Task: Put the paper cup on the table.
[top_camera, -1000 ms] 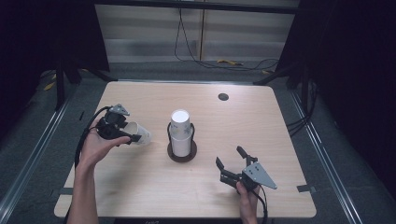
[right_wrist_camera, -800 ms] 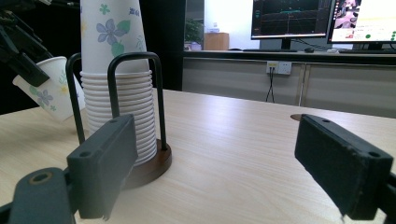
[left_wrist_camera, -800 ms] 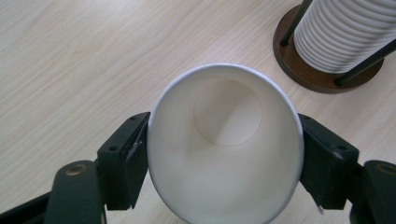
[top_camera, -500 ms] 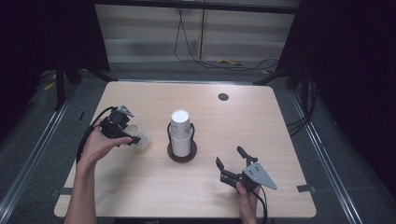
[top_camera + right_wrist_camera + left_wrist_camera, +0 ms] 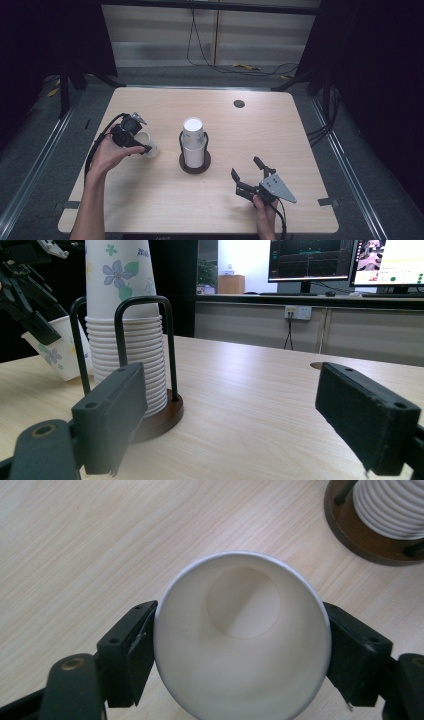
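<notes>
Left of the cup stack (image 5: pixel 194 142) in its holder, the left gripper (image 5: pixel 136 141) brackets a paper cup (image 5: pixel 148 148) on the table (image 5: pixel 280 140); its fingers (image 5: pixel 131 650), just opening, barely flank the rim (contact uncertain). The right gripper (image 5: pixel 248 170), right of the stack, has fingers wide apart.

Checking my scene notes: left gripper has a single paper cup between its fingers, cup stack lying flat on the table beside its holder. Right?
Not quite. The cup stack stands upright in its holder, as the high view shows. The left gripper does have the single paper cup between its fingers.
</notes>
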`<act>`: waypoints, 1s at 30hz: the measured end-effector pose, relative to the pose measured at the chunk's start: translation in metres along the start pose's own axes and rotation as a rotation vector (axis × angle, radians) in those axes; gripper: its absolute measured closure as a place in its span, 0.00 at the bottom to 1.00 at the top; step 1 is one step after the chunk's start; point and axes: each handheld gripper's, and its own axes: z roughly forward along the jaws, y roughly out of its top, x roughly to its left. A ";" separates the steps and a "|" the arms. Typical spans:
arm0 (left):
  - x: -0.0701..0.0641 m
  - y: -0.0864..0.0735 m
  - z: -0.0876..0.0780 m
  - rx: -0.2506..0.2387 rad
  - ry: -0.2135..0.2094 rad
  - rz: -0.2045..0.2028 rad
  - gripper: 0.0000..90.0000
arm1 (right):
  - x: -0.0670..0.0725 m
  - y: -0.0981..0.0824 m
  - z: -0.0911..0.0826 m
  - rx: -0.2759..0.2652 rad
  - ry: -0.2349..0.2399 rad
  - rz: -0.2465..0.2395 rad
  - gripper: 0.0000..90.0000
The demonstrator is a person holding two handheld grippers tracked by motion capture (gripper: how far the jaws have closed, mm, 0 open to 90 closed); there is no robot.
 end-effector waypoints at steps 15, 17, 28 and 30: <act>0.000 0.005 0.008 -0.035 -0.062 0.011 0.23 | 0.000 0.000 0.000 -0.001 0.001 -0.002 0.14; 0.000 0.004 0.007 -0.057 -0.072 -0.001 0.22 | 0.000 0.000 0.000 0.000 0.001 -0.001 0.14; 0.000 0.003 0.014 -0.108 -0.081 -0.028 0.19 | 0.000 0.000 0.000 -0.002 -0.001 -0.001 0.14; -0.002 0.003 0.015 -0.124 -0.076 -0.039 0.19 | 0.000 0.000 0.000 -0.002 -0.001 -0.001 0.14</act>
